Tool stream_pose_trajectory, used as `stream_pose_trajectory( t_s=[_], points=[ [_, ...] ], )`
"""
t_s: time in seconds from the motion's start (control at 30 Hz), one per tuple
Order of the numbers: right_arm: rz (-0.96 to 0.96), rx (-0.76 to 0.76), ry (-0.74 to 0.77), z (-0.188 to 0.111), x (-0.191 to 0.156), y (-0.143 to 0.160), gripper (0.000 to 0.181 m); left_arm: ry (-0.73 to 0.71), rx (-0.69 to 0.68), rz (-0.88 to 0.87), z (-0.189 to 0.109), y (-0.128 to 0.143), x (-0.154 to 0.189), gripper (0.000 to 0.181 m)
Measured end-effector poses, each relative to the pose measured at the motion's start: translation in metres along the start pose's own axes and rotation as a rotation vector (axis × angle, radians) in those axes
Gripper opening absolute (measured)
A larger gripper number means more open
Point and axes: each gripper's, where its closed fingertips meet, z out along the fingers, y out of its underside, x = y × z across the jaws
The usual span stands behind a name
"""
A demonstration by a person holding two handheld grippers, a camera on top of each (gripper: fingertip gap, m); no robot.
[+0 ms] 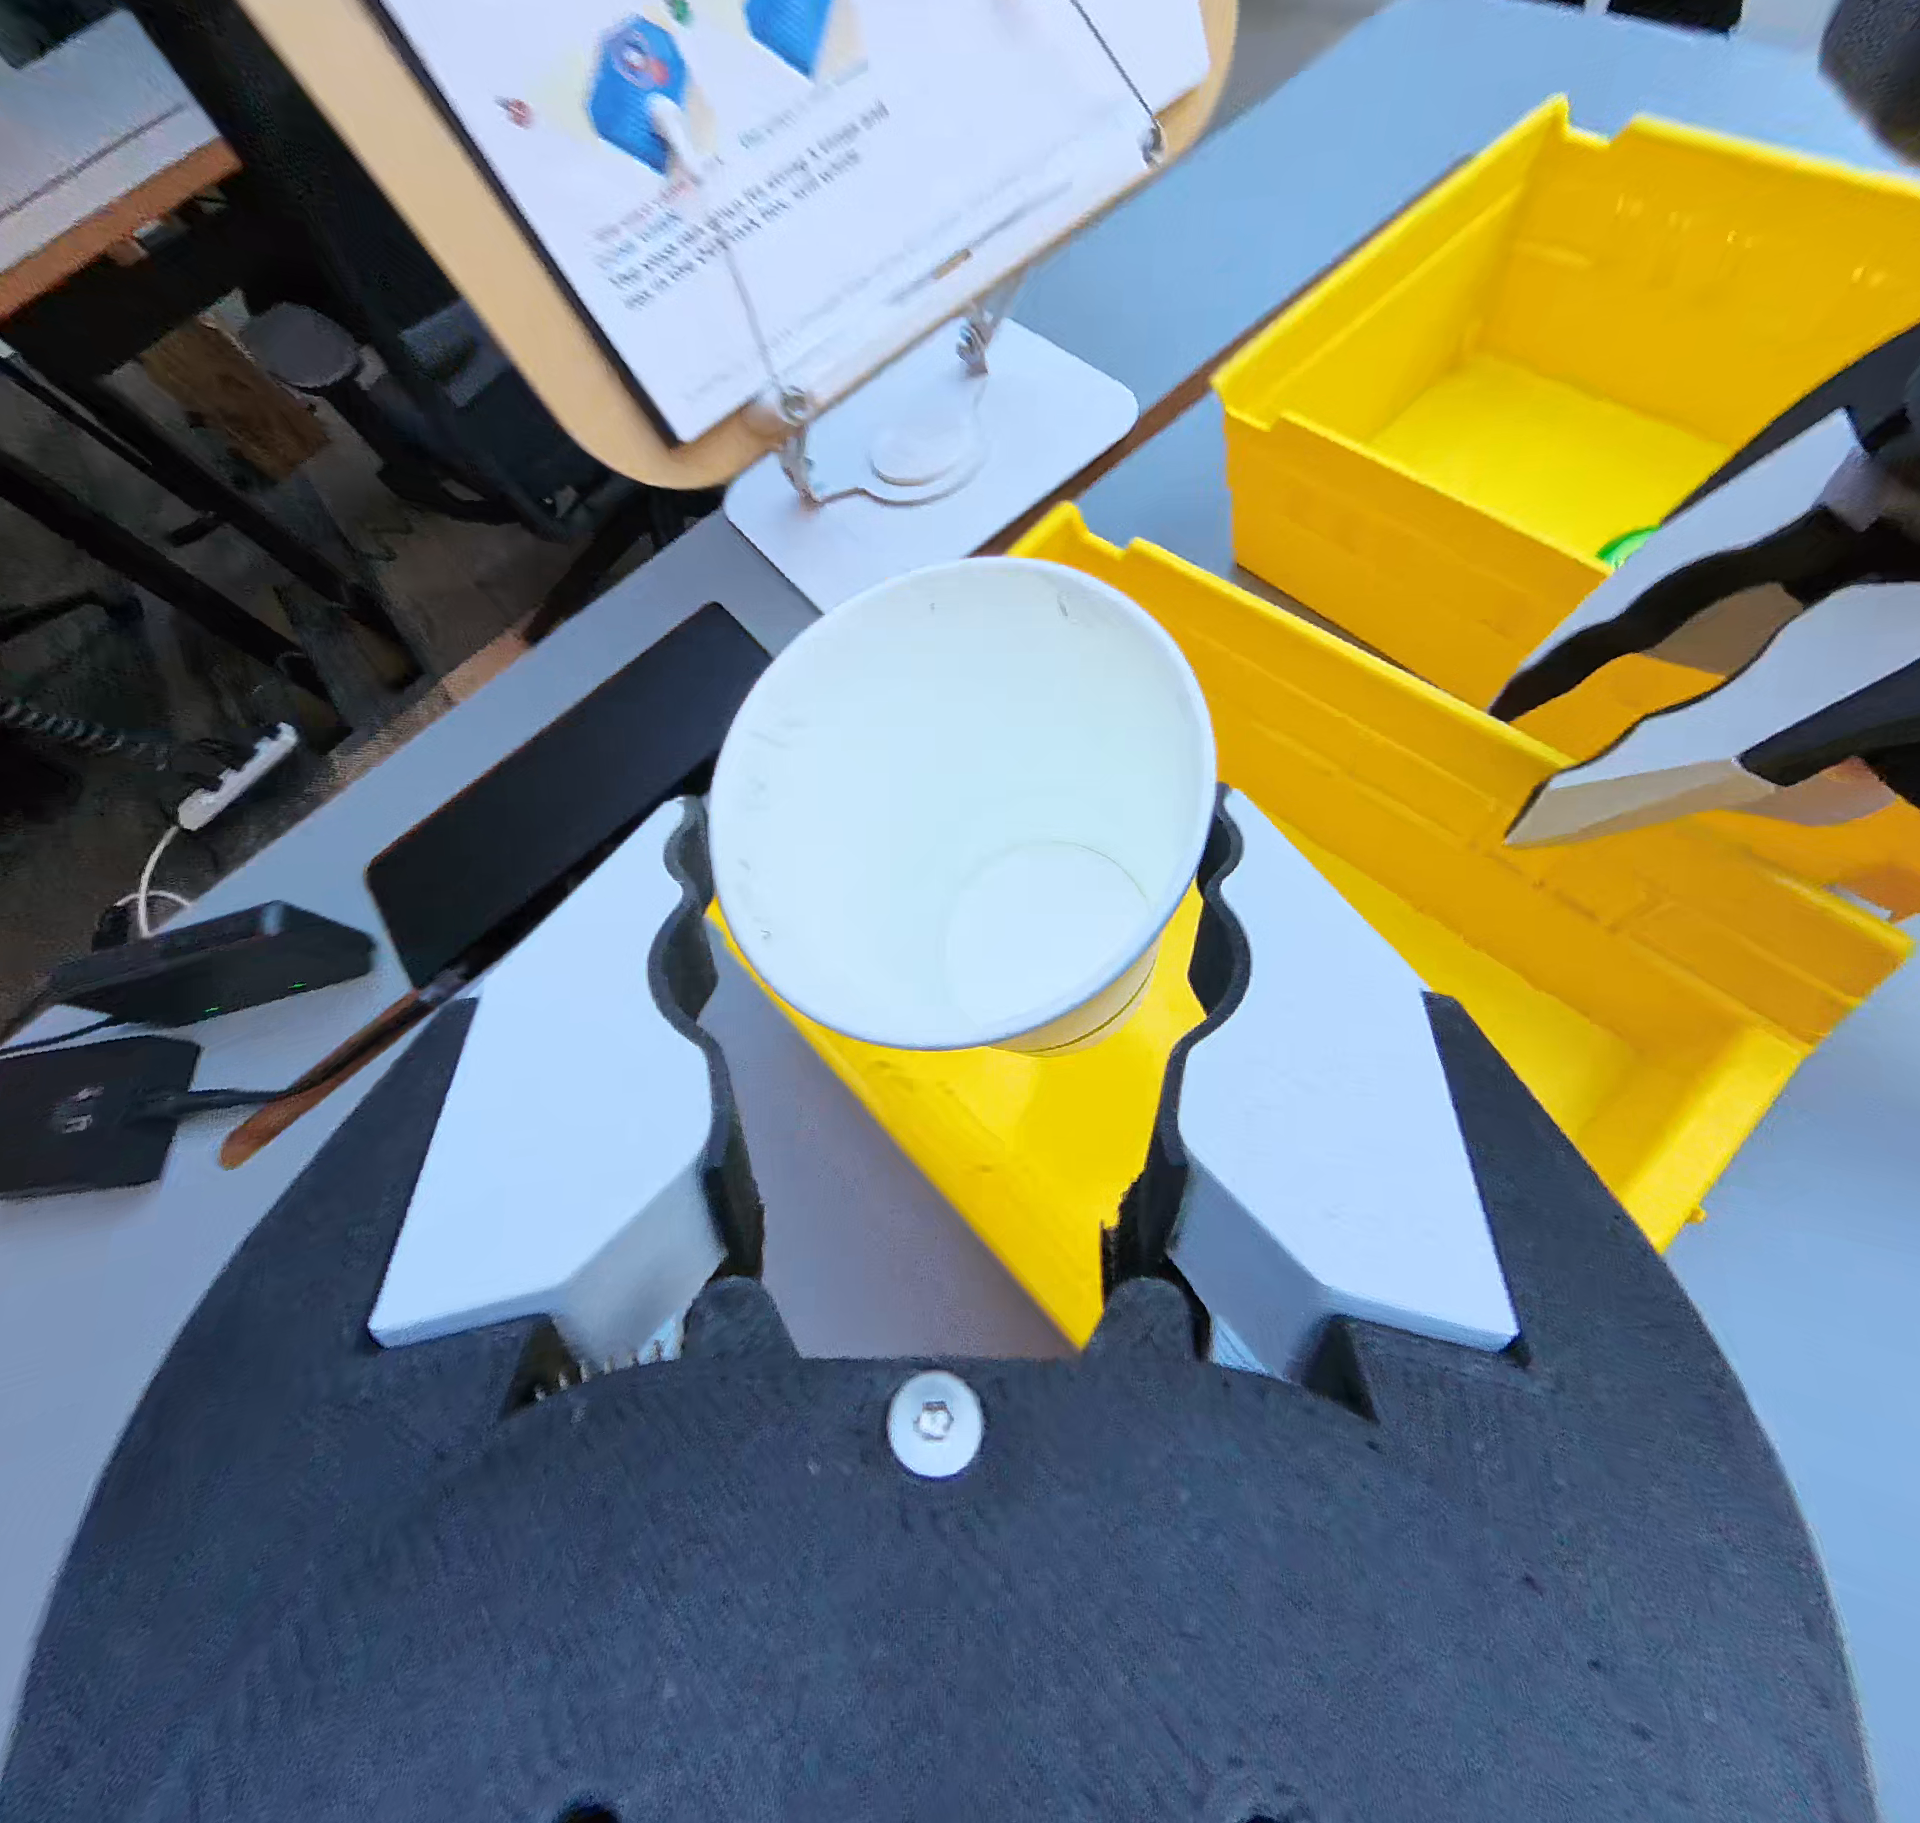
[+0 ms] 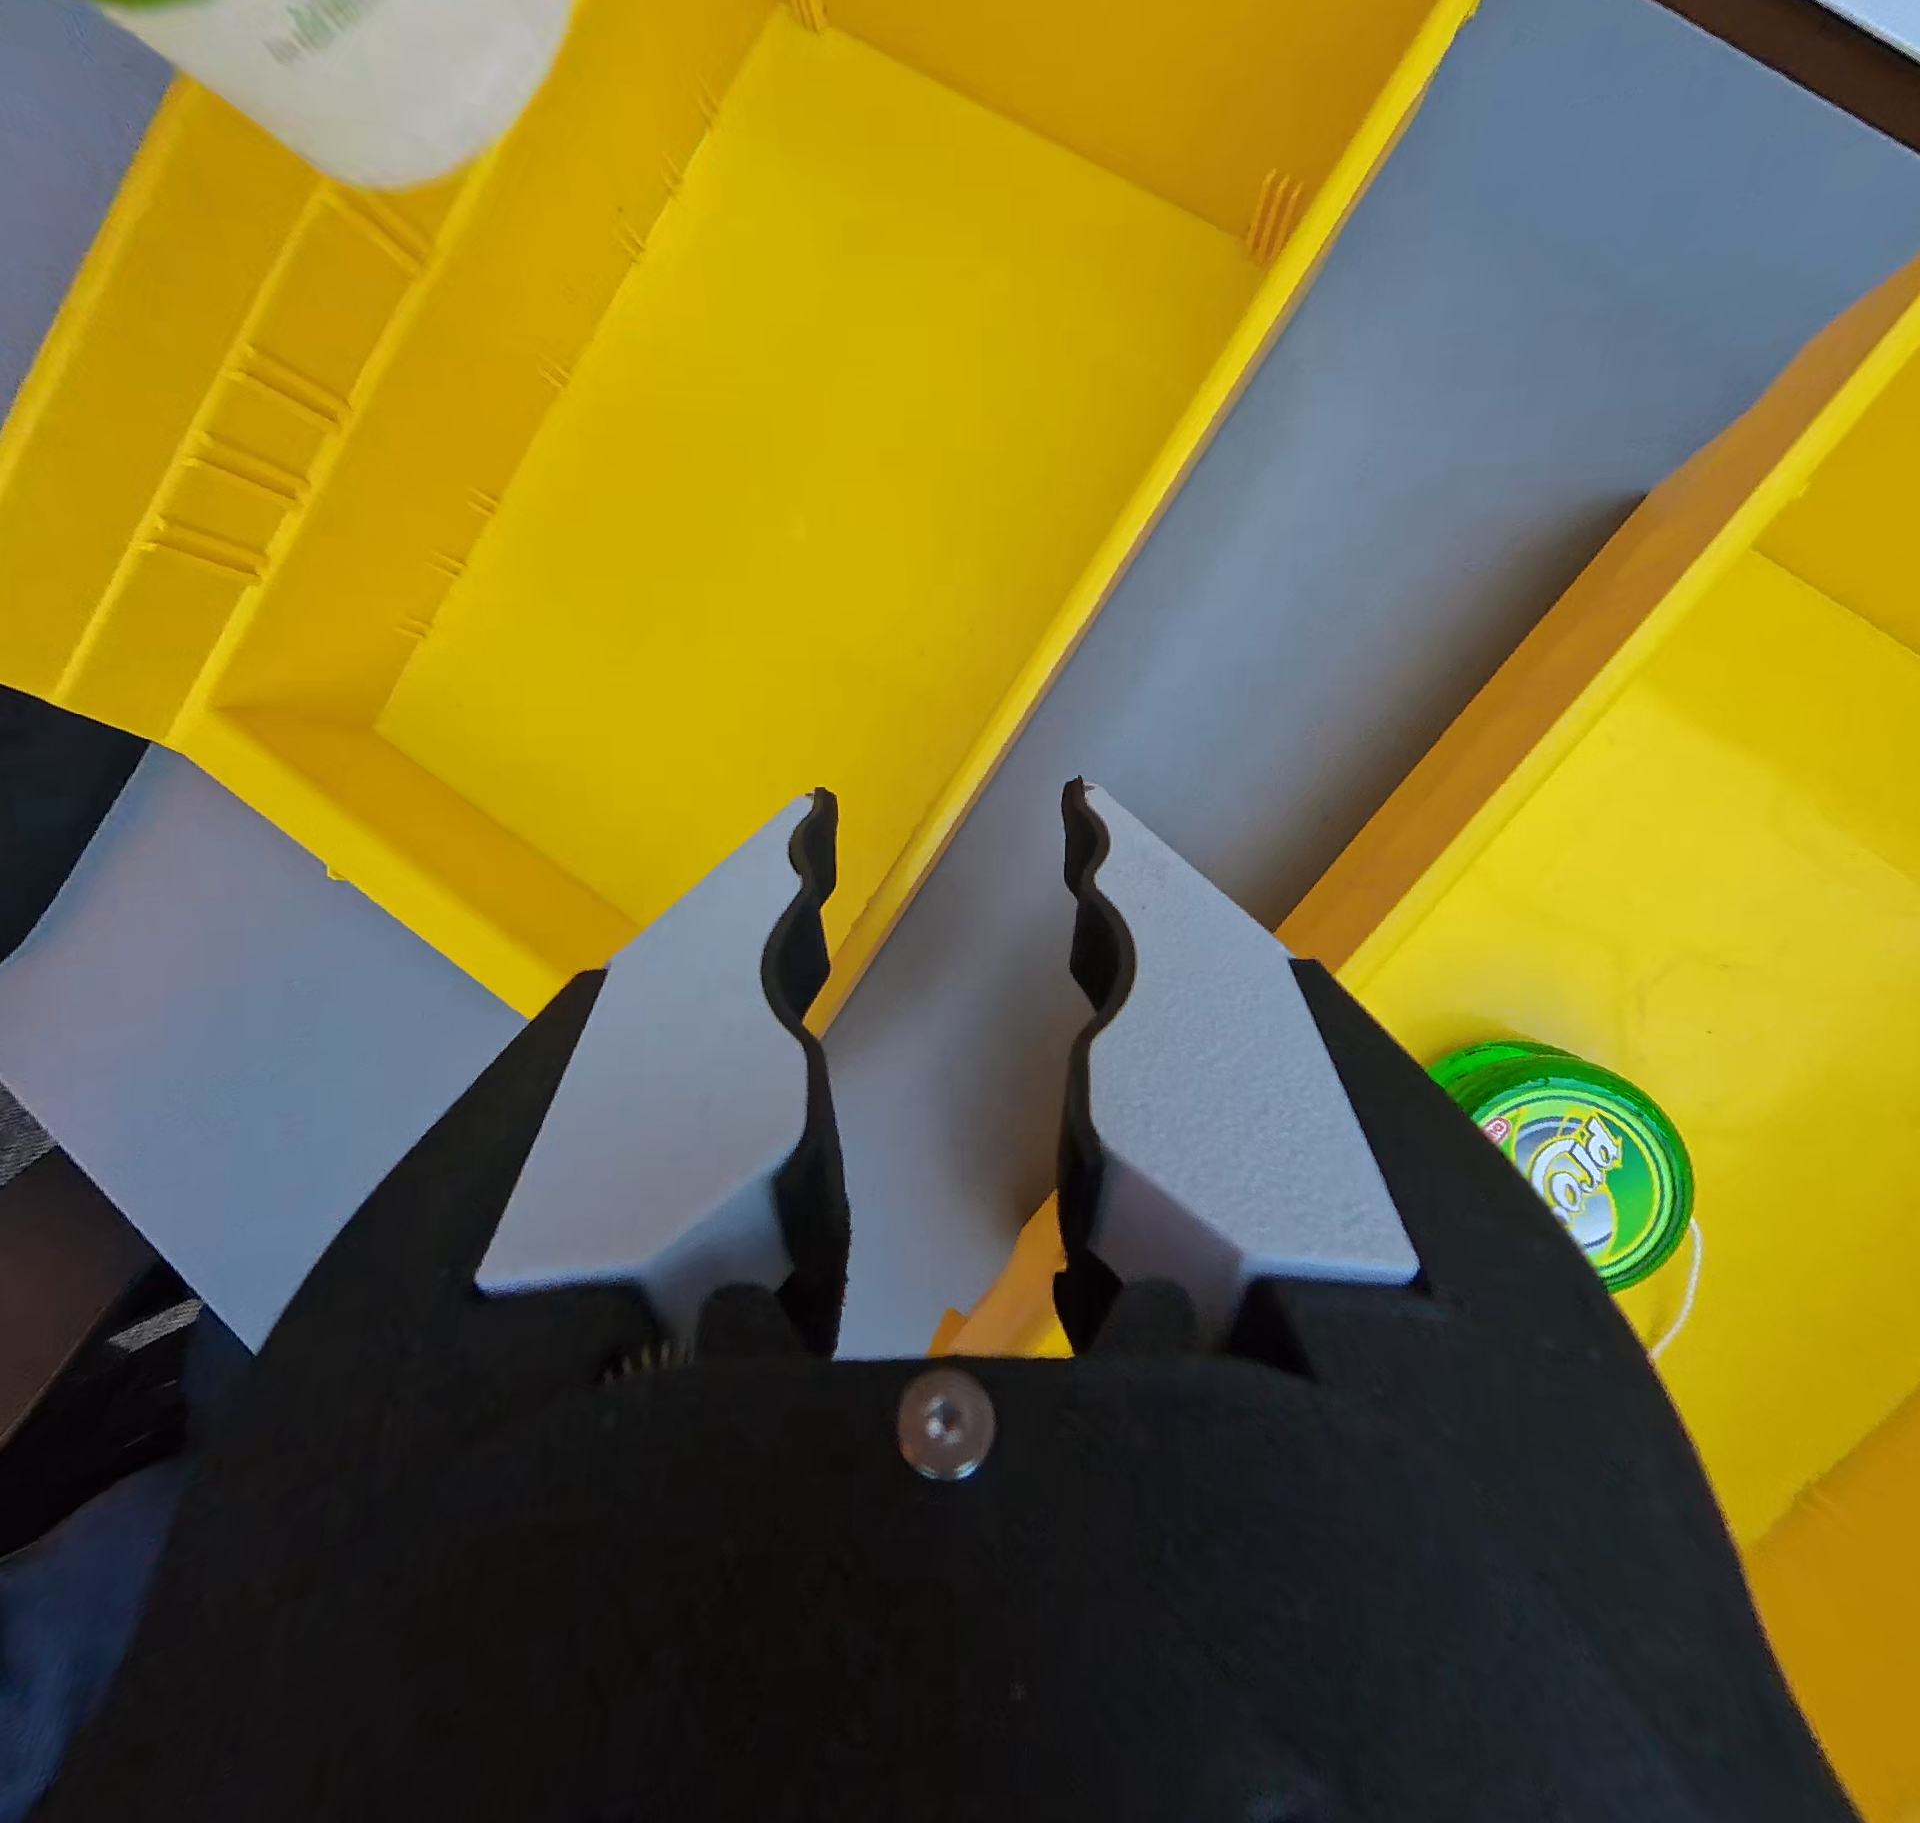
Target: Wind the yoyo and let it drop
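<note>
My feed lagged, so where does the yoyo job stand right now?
Nothing looks done: the green yoyo lies in a yellow bin, ungrasped. In hand: the left hand-held gripper holds a white paper cup; the right hand-held gripper is open and empty. Grasping, winding and dropping remain.

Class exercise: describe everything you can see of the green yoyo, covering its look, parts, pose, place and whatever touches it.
The yoyo is a round toy of glossy, translucent green plastic, with a printed disc in green, silver and yellow on its upturned face. It lies flat on the floor of a yellow bin, close to the bin's near wall. A thin pale string trails loose from its rim across the bin floor. The right gripper is open, off to one side and not touching it. In the left wrist view only a green sliver shows.
</note>
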Motion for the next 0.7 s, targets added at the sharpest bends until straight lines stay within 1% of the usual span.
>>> stream_pose_trajectory(
  t_s=[0.1, 0.17, 0.23, 0.33, 0.43, 0.57, 0.7],
  points=[
    [-0.015, -0.001, -0.007, 0.0, -0.001, -0.001, 0.043, -0.067, 0.01, -0.019, -0.026, -0.006, -0.042, 0.093],
    [-0.023, 0.0, -0.018, 0.0, -0.004, -0.002, 0.043, -0.123, -0.004, -0.026, -0.04, -0.002, -0.074, 0.093],
    [-0.04, 0.006, -0.016, 0.0, -0.006, -0.003, 0.043, -0.187, -0.027, -0.031, -0.05, 0.008, -0.108, 0.093],
    [-0.06, 0.015, -0.025, 0.0, -0.011, -0.004, 0.043, -0.275, -0.079, -0.042, -0.059, 0.033, -0.156, 0.093],
    [-0.095, 0.018, -0.013, -0.001, -0.014, -0.002, 0.045, -0.347, -0.119, -0.058, -0.06, 0.061, -0.2, 0.093],
    [-0.14, 0.029, 0.015, -0.004, -0.015, -0.001, 0.045, -0.4, -0.149, -0.1, -0.053, 0.1, -0.248, 0.093],
    [-0.129, 0.056, 0.009, -0.005, -0.016, -0.002, 0.045, -0.447, -0.151, -0.139, -0.039, 0.136, -0.289, 0.092]
  ],
)
